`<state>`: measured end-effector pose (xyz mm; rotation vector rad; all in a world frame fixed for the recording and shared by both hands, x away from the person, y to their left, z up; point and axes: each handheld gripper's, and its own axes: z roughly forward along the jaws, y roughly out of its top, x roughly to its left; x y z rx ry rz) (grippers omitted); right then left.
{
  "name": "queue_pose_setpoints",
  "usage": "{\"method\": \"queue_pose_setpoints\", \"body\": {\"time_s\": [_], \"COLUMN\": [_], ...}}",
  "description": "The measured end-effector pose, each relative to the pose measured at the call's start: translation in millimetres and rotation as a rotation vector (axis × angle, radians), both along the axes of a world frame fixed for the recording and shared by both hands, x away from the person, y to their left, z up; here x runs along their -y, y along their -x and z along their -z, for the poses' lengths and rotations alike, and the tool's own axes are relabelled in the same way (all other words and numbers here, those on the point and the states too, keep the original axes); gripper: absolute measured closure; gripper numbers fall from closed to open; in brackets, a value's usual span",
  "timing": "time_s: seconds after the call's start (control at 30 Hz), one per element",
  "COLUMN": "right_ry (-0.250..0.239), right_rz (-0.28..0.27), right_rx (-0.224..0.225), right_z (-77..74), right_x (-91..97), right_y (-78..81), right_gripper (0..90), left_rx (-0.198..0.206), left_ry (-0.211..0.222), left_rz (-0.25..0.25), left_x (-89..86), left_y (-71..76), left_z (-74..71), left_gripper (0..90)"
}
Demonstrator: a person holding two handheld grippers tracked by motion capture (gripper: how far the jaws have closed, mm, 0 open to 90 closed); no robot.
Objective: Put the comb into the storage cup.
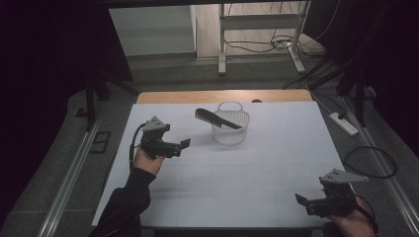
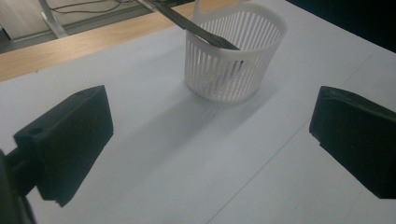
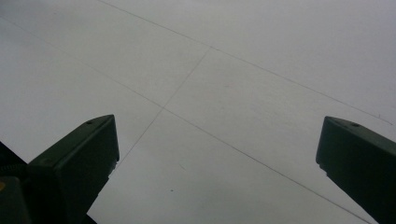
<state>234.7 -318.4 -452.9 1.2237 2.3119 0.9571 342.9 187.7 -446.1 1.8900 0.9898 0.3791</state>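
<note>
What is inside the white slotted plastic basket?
A black comb leans in the white slotted plastic basket, one end sticking out over the rim. The basket's bottom is too dim to tell.

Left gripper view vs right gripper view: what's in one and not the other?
Left gripper view: a white slotted basket standing on the table, a dark comb leaning in it and sticking out over its rim, plus the wooden table edge behind. Right gripper view: bare white tabletop crossed by thin seam lines. Shared: the white surface and, in each, that gripper's own two black jaws set wide apart with nothing between them.
</note>
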Motion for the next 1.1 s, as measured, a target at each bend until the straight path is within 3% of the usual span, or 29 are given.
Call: {"method": "queue_pose_setpoints", "body": {"time_s": [0.57, 1.1], "right_ry": [0.001, 0.003], "right_rz": [-0.001, 0.001], "right_rx": [0.000, 0.002], "right_z": [0.0, -0.2], "right_x": [-0.2, -0.3], "right_y": [-0.1, 0.3], "right_gripper": [0.0, 0.0], "left_rx": [0.002, -0.025], "left_ry": [-0.007, -0.024], "left_rz": [-0.006, -0.018], "left_x": [-12.2, -22.9], "left_y": [26.4, 51.4], "left_z": [-1.0, 1.3], "left_gripper": [0.1, 0.0]}}
